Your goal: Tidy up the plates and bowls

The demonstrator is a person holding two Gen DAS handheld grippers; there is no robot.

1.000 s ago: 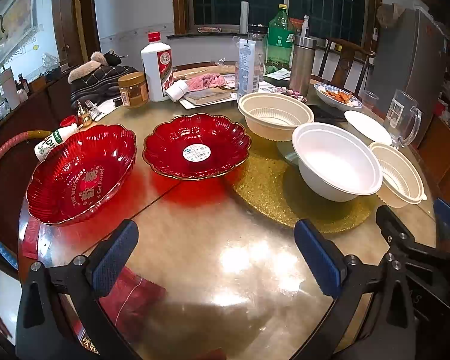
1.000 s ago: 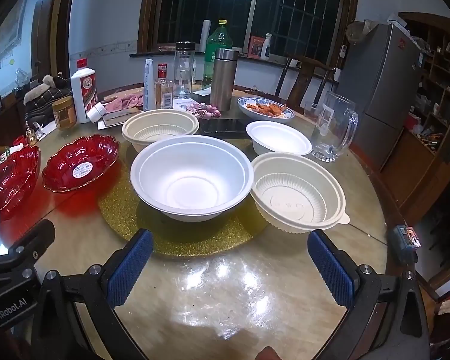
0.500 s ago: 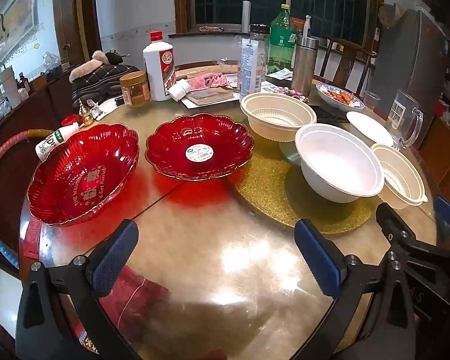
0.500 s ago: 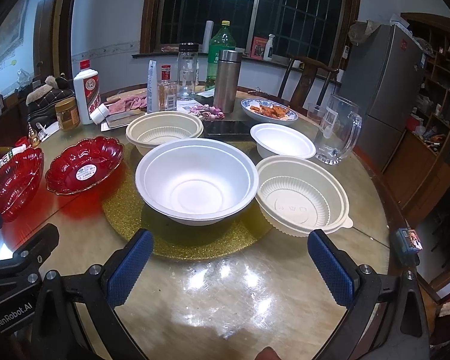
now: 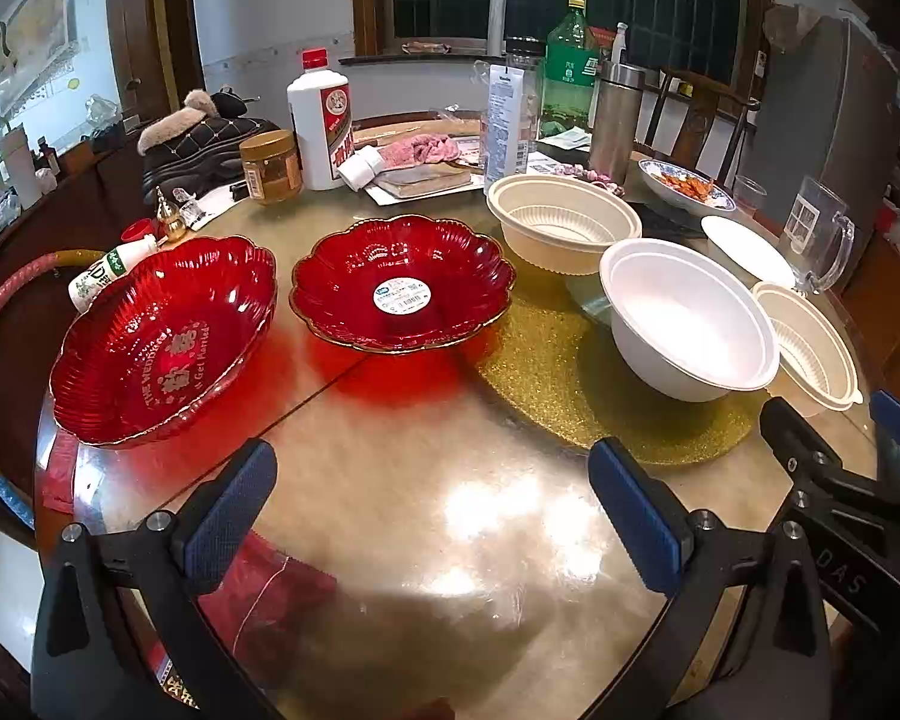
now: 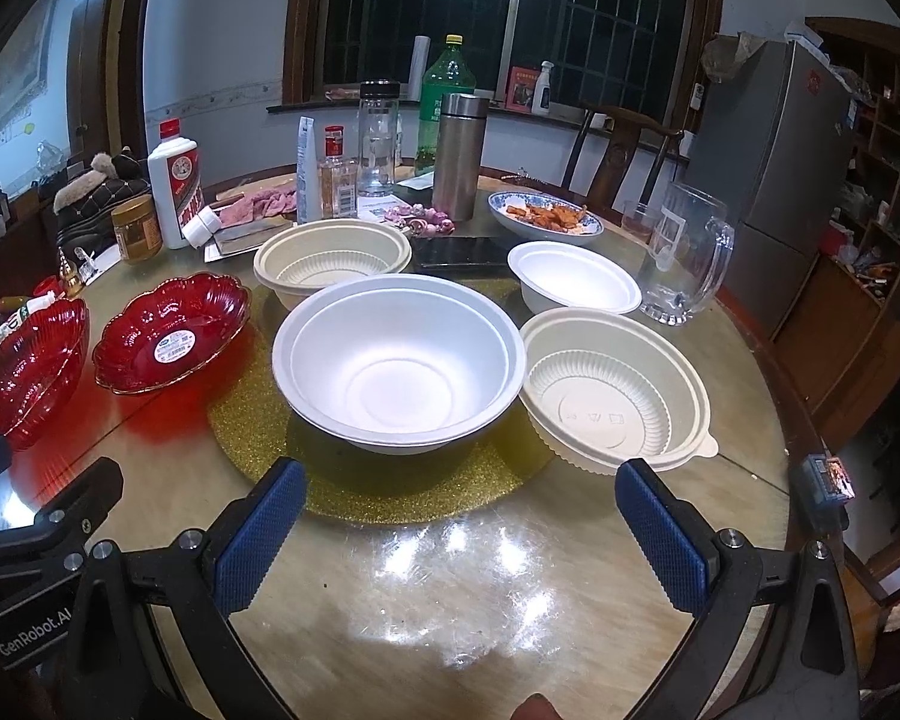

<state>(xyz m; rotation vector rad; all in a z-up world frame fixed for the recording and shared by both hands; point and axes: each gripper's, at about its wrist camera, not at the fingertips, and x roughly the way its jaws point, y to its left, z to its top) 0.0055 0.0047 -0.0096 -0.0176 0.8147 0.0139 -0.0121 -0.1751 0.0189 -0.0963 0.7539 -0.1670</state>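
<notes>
A glossy round table [image 6: 426,594] is laid with two red dishes [image 5: 402,282], a gold glitter mat [image 6: 390,492], pale bowls [image 6: 615,387], bottles [image 5: 321,120] and a glass mug [image 6: 687,261]

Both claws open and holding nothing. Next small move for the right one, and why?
Probably ease the right claw forward and down to the near rim of the big white bowl. It is open, holds nothing, and that bowl sits straight ahead on the gold mat, closest of the bowls. The left claw faces the red plates, further off.
</notes>
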